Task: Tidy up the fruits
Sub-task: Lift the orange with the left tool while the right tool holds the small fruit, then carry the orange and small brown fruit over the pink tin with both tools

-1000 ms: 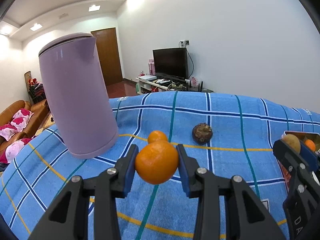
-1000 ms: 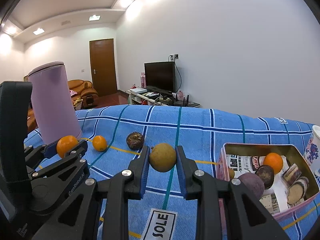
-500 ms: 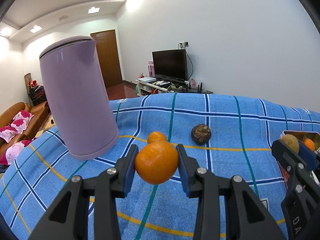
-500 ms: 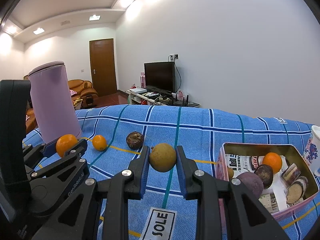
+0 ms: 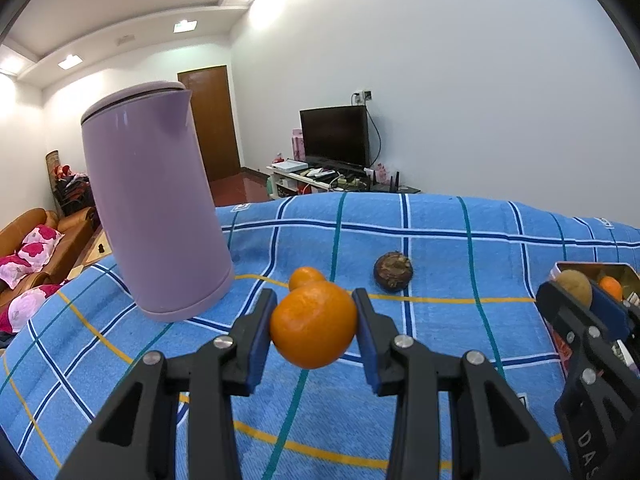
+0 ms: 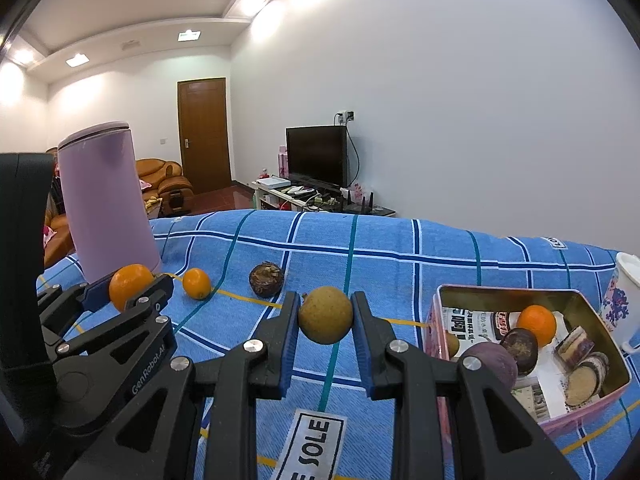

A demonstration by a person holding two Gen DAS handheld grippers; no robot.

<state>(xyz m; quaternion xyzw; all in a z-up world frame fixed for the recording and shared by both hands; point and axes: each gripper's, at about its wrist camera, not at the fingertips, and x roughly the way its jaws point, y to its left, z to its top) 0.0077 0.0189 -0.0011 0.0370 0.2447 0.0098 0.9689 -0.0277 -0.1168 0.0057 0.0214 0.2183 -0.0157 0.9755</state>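
Observation:
My left gripper (image 5: 314,330) is shut on a large orange (image 5: 313,327) and holds it above the blue checked cloth; the same orange (image 6: 130,286) shows at the left of the right wrist view. My right gripper (image 6: 325,316) is shut on a yellow-brown round fruit (image 6: 325,314), seen also at the right edge of the left wrist view as the yellow-brown fruit (image 5: 574,288). A smaller orange (image 5: 306,278) and a dark brown fruit (image 5: 393,272) lie on the cloth beyond. A pink tin (image 6: 440,320) at the right holds an orange (image 6: 536,325), dark fruits and slices.
A tall lilac kettle (image 5: 154,204) stands on the cloth at the left. A white patterned mug (image 6: 624,296) stands at the right edge behind the tin. Beyond the table are a TV (image 5: 335,136), a door and a sofa.

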